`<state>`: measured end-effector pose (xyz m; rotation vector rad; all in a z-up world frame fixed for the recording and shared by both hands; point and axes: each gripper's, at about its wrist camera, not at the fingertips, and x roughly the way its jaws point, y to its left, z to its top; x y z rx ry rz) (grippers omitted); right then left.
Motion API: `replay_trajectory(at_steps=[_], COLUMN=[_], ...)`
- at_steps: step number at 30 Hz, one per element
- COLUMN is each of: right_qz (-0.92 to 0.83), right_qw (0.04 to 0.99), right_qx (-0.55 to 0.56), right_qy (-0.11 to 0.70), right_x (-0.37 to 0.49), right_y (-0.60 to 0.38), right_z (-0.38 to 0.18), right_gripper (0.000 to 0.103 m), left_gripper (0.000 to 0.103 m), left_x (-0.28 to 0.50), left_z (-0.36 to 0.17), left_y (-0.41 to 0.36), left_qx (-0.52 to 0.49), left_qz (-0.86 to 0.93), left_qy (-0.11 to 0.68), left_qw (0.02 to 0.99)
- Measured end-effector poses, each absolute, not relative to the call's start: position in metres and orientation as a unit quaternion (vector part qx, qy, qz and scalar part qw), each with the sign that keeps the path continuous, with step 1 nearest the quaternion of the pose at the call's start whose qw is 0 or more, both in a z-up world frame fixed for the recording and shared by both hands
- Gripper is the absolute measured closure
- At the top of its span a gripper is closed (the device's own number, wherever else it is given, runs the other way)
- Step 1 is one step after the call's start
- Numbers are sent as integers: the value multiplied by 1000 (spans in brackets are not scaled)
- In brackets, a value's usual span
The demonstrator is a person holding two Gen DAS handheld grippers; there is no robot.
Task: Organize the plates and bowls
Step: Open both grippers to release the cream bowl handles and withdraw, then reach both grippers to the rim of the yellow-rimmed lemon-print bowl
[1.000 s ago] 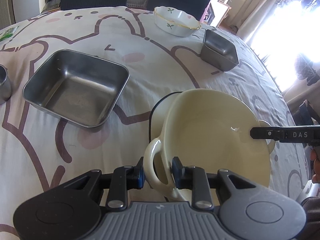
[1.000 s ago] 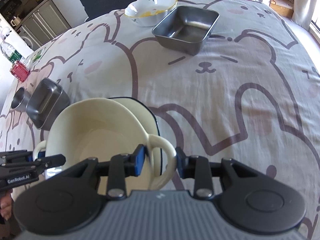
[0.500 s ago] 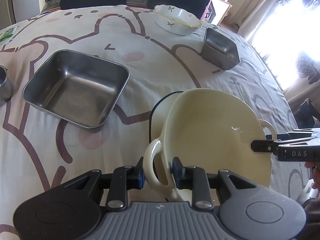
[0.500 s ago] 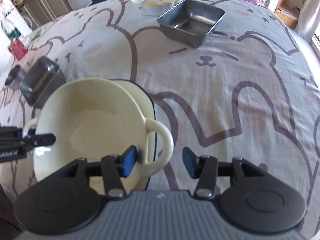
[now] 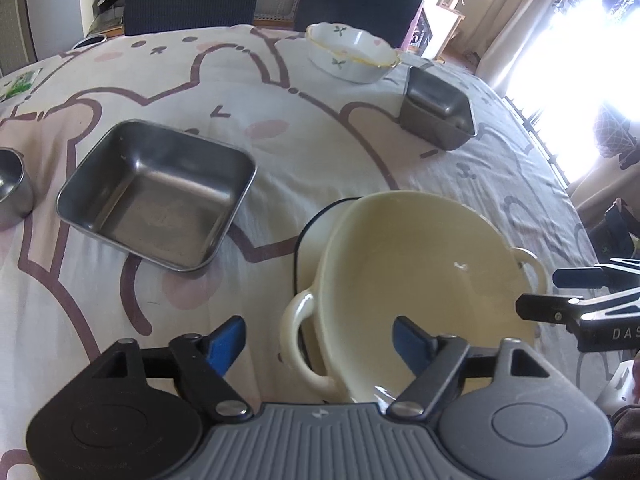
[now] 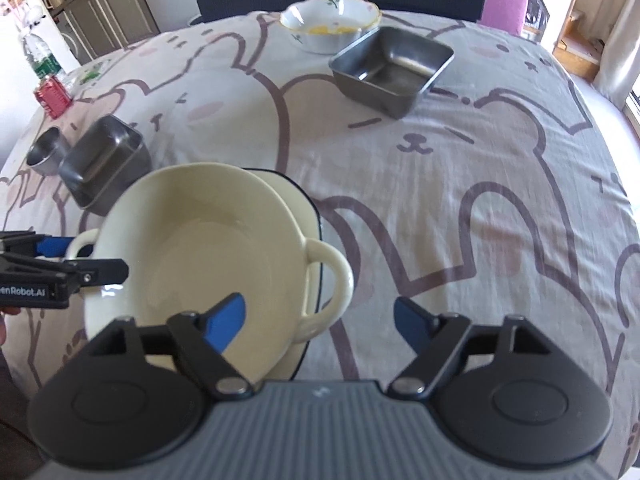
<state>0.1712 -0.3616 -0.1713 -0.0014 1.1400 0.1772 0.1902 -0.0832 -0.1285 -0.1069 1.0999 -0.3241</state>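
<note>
A cream two-handled bowl (image 5: 420,280) (image 6: 200,248) rests on a cream plate with a dark rim (image 5: 316,232) (image 6: 308,204), set off from the plate's middle. My left gripper (image 5: 318,338) is opening. The bowl's left handle (image 5: 300,340) lies between its blue pads, and neither pad touches it. My right gripper (image 6: 318,316) is opening too, around the other handle (image 6: 328,288), with space on both sides. Each gripper also shows in the other's view, the right gripper (image 5: 560,292) and the left gripper (image 6: 80,268).
On the bear-print tablecloth stand a large square steel pan (image 5: 156,196) (image 6: 104,164), a smaller steel pan (image 5: 436,116) (image 6: 392,68), a white floral bowl (image 5: 352,56) (image 6: 328,24) and a steel cup (image 5: 12,188) (image 6: 46,154). A red can (image 6: 52,96) is far left. Dark chairs line the far edge.
Both grippers were shut on the bowl's handles and have now spread wide, letting go. The bowl stays on the plate. The right gripper has rolled a little.
</note>
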Motion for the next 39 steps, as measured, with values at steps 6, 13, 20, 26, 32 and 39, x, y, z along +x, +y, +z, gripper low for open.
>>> replay_trajectory(at_steps=[6, 13, 20, 26, 32, 39], right_qz=[80, 97, 69, 59, 55, 48], right_qw=[852, 876, 917, 944, 962, 968], right_qx=[-4, 15, 16, 16, -14, -33], right_qy=[517, 472, 394, 325, 267, 245], right_x=[158, 143, 140, 160, 208, 294], right_y=[-361, -369, -372, -373, -374, -390], right_z=[-159, -139, -110, -82, -58, -57], right_gripper=[0, 0, 0, 0, 0, 0], left_gripper=[8, 2, 0, 0, 0, 0], left_x=[179, 169, 171, 194, 244, 321], left_z=[-109, -78, -36, 1, 26, 16], left_y=[-86, -82, -82, -90, -104, -125], left_qx=[-33, -11, -2, -16, 1, 45], left_qz=[-152, -132, -129, -142, -135, -141], left_qy=[496, 441, 368, 324, 288, 280], left_qw=[854, 888, 921, 935, 948, 949])
